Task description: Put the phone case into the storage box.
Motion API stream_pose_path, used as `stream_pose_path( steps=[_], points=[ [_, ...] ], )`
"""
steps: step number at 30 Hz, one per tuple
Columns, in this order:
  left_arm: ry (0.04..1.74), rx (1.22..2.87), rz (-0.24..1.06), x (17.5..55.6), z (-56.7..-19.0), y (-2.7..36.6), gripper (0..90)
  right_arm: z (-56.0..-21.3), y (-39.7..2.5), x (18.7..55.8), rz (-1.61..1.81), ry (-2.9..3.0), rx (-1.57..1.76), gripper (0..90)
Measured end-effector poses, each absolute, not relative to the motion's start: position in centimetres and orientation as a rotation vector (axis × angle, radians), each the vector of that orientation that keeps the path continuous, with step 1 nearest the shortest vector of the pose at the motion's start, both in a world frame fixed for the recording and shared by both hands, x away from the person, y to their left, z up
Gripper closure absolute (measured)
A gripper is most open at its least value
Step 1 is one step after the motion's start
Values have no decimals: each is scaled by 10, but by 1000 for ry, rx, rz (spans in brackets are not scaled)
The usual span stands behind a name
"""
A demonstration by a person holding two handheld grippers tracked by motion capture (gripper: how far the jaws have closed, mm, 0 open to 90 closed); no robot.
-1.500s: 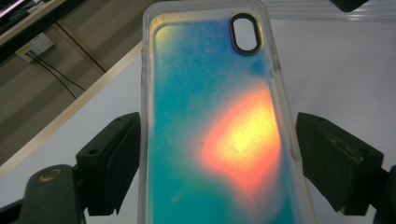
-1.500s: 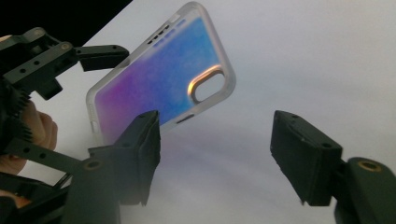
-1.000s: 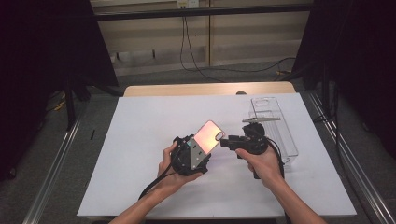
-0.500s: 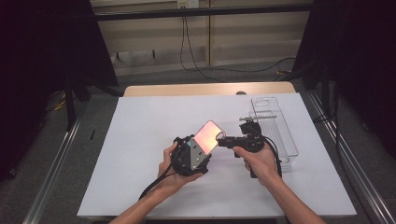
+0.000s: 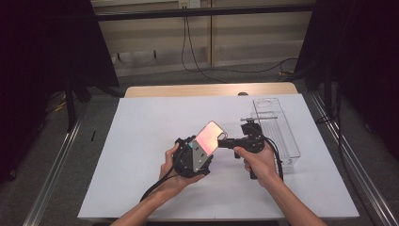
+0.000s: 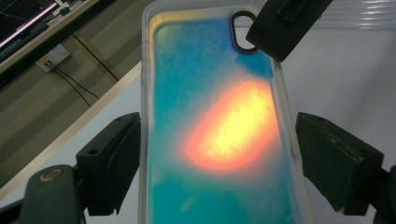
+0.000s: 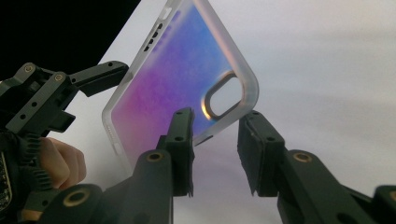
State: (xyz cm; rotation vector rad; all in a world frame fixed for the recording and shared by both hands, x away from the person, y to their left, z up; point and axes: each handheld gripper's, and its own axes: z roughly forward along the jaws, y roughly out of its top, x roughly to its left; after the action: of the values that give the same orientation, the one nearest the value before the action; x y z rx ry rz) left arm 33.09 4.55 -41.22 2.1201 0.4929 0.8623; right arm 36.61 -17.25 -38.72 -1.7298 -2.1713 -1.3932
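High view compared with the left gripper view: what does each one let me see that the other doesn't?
High view: the white table, a clear box at its right side, and the left gripper and right gripper meeting above it. Left gripper view: the phone case close up, blue with an orange glow, and its oval camera cutout. Both: the phone case between the left gripper's jaws, with the right gripper at its cutout corner.
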Motion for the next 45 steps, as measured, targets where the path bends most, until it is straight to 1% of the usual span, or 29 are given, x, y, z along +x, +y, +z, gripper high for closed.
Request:
stream_pose_path(
  steps=[5, 13, 23, 31, 38, 45],
  points=[
    [489, 2118, 867, 331, -412, 46, 171, -388, -172, 367, -1397, -2146, -1739, 671],
    [473, 2119, 885, 330, -413, 46, 171, -387, -177, 370, -1377, -2063, -1738, 707],
    [484, 2107, 885, 331, -416, 46, 171, -386, -176, 367, -1393, -1999, -1760, 757],
    [508, 2104, 890, 336, -417, 47, 170, -386, -176, 367, -1441, -1906, -1748, 820],
    [528, 2102, 872, 336, -415, 49, 169, -384, -173, 362, -1472, -1918, -1736, 830],
    [521, 2077, 903, 335, -414, 48, 163, -381, -174, 360, -1501, -1911, -1729, 832]
  ],
)
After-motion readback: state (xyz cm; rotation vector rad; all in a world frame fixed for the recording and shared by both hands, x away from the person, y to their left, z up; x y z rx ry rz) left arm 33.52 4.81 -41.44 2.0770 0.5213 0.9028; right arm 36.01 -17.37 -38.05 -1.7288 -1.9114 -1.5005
